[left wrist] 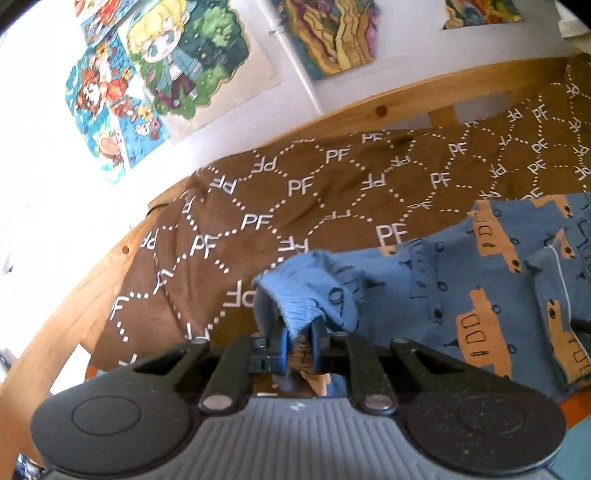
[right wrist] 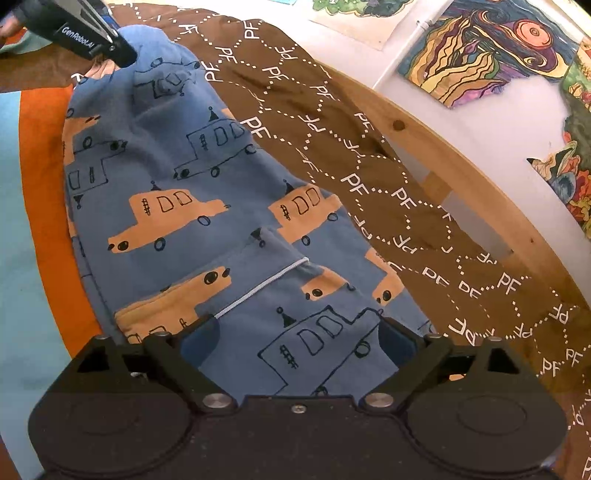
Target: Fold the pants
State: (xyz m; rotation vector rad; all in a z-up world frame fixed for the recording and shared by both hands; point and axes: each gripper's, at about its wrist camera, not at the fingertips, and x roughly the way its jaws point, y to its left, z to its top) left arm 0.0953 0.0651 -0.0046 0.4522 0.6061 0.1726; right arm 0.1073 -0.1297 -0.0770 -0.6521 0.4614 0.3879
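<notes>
Blue pants (right wrist: 207, 192) printed with orange cars lie on a brown "PF" blanket (right wrist: 369, 155). They also show in the left wrist view (left wrist: 461, 266). My left gripper (left wrist: 299, 345) is shut on a bunched cuff end of the pants (left wrist: 314, 291), lifted a little. The left gripper also shows in the right wrist view (right wrist: 92, 33) at the far end of the pants. My right gripper (right wrist: 299, 339) is open, its jaws wide apart over the near end of the pants, close to a white-piped pocket edge (right wrist: 258, 288).
A wooden bed rail (right wrist: 461, 173) runs along the far side of the blanket, with a white wall and colourful posters (left wrist: 177, 62) behind it. An orange and light-blue sheet (right wrist: 33, 206) lies to the left of the pants.
</notes>
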